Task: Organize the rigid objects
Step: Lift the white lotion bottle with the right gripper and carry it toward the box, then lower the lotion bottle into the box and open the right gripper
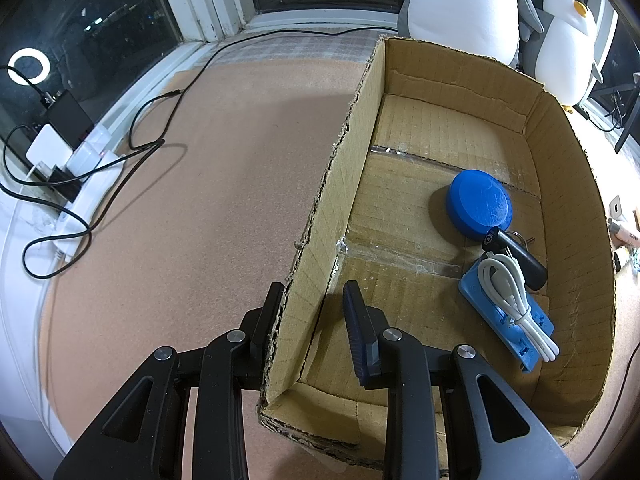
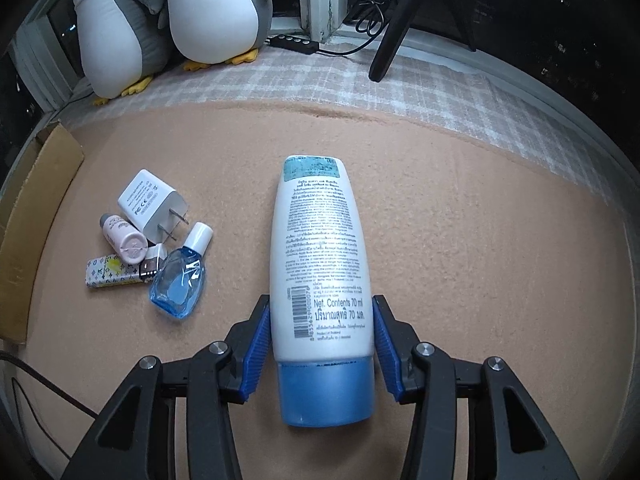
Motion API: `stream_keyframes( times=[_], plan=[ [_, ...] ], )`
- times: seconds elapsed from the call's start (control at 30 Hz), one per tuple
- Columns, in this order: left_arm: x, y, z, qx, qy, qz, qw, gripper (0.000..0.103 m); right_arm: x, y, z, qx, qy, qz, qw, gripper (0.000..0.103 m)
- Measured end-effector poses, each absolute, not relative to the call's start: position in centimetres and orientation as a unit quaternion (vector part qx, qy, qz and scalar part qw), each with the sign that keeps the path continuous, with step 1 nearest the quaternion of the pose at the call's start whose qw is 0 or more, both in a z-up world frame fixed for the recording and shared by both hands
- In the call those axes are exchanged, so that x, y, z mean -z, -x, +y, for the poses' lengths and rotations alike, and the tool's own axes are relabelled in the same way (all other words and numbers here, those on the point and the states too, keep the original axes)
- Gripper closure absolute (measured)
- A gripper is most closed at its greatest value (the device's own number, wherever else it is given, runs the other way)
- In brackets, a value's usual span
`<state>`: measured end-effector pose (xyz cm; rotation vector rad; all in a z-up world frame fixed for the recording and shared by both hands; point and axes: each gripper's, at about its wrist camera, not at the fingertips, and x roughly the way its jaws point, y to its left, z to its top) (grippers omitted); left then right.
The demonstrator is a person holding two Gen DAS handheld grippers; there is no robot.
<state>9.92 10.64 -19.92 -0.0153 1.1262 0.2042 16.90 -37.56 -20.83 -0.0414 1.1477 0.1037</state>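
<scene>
The left tongs (image 1: 310, 300) pinch the near wall of the cardboard box (image 1: 568, 184), probably to steady it for loading; inside lie a blue disc (image 1: 480, 204), a black-handled tool (image 1: 520, 258) and a blue board wrapped with white cable (image 1: 508, 308). The right tongs (image 2: 322, 320) clamp the white lotion tube (image 2: 320, 248), lying lengthwise on the pink surface (image 2: 480, 260), likely bound for that box.

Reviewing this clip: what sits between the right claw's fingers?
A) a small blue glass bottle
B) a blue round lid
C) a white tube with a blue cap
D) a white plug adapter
C: the white tube with a blue cap lies between the right claw pads, which press its sides.
</scene>
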Motion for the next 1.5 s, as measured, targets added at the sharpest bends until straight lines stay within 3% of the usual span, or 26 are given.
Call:
stream_keyframes(
  times=[0.37,0.73,1.1,1.5],
  plan=[
    [19.9,-9.9,10.7,-0.097,0.008,0.533,0.841,0.076,20.3,-18.5,-37.1,-0.045,0.01,0.532,0.845,0.06],
    [19.9,-9.9,10.6,-0.097,0.007,0.533,0.841,0.076,16.4,-16.7,-33.8,-0.076,0.01,0.488,0.869,0.06],
    [19.9,-9.9,10.6,-0.097,0.007,0.532,0.841,0.076,11.1,-16.1,-24.0,-0.178,0.033,0.437,0.881,0.06],
    [19.9,-9.9,10.4,-0.097,0.008,0.532,0.841,0.076,9.5,-16.7,-12.8,-0.269,0.052,0.427,0.862,0.06]
  ],
)
